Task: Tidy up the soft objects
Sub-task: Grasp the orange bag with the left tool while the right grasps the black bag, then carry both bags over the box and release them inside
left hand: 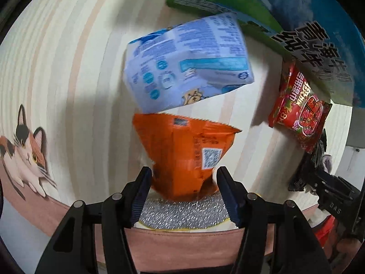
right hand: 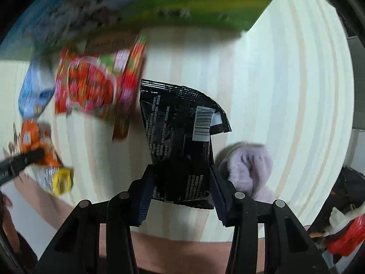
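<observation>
Orange packet point(left hand: 182, 157) pinched in left tongs point(left hand: 183, 189), black packet point(right hand: 180, 146) in right tongs point(right hand: 182, 191)

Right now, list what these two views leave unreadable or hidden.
- Left wrist view: silver scrubber, partly covered by the orange packet in the left gripper.
- Right wrist view: red snack bag, print lost to motion blur.
- Right wrist view: purple cloth, partly behind the right gripper holding the black packet.

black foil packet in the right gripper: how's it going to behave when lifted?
The black packet looks like thin, creased foil, so it will probably flop and crinkle rather than hold shape. It seems flat and lightly filled, likely light for its size. The right gripper pinches only its lower end, and the glossy film may slip or swing when moved.
</observation>
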Available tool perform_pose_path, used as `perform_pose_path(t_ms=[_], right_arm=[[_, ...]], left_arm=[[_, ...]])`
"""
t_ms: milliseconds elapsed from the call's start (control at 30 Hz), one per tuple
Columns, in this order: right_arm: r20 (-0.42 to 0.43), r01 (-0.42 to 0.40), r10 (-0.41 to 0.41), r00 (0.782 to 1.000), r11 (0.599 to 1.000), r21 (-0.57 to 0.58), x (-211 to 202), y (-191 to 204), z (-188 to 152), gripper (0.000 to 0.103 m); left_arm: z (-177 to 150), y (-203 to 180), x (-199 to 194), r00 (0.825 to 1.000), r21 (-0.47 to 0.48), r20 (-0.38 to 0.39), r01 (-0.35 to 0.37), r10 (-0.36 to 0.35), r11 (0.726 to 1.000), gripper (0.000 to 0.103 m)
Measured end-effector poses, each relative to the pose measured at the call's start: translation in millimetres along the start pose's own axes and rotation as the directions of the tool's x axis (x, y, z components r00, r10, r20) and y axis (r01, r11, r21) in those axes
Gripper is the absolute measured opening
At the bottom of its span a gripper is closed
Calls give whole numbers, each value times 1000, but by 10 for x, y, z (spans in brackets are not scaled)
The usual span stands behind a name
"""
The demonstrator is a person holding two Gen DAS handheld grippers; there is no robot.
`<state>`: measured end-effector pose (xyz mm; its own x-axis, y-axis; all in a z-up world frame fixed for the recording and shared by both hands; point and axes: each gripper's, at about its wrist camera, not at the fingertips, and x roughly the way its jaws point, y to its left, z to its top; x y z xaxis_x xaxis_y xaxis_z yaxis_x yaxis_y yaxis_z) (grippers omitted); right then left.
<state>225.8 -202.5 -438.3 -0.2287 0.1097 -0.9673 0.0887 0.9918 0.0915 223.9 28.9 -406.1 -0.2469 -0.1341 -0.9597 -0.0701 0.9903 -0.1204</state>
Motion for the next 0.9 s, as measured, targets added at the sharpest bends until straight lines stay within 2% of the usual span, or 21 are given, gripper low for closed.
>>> perform_pose_path(t_ms=[167,333,367,467,533,633,767,867,900], right_arm=[[27,-39,37,999,997,72,6,-113,-98,52],[44,-21,17,999,994,107,16,-169,45,52],[48,-16,11,999,994,111,25,-168,52,52],[72,-1,-7,997,994,112,13,-150,18,48],[79,3,-11,997,995,102,70,73,-69,45],[92,-19,12,996,997,74,-54,144,-255,44],[144,-72,66,987,997,34,-391,185,-499,44],[190,-131,127,973,991,4,-766,224,-643,44],[210,-138,136,968,990,-7,-894,237,-670,44]], left_arm=[[181,-223,98,999,5,5,-51,51,999,57],[222,-358,217,996,15,38,-84,84,996,56],[187,-374,243,995,16,46,-91,90,996,47],[56,-494,182,993,7,76,-94,93,996,43],[-62,-519,18,989,0,114,-98,97,995,43],[-233,-549,-296,981,-5,173,-91,90,996,43],[-559,-731,-889,959,7,282,-17,14,1000,43],[-647,-947,-1253,940,55,338,32,-49,998,43],[-695,-849,-1485,937,79,342,41,-65,996,43]])
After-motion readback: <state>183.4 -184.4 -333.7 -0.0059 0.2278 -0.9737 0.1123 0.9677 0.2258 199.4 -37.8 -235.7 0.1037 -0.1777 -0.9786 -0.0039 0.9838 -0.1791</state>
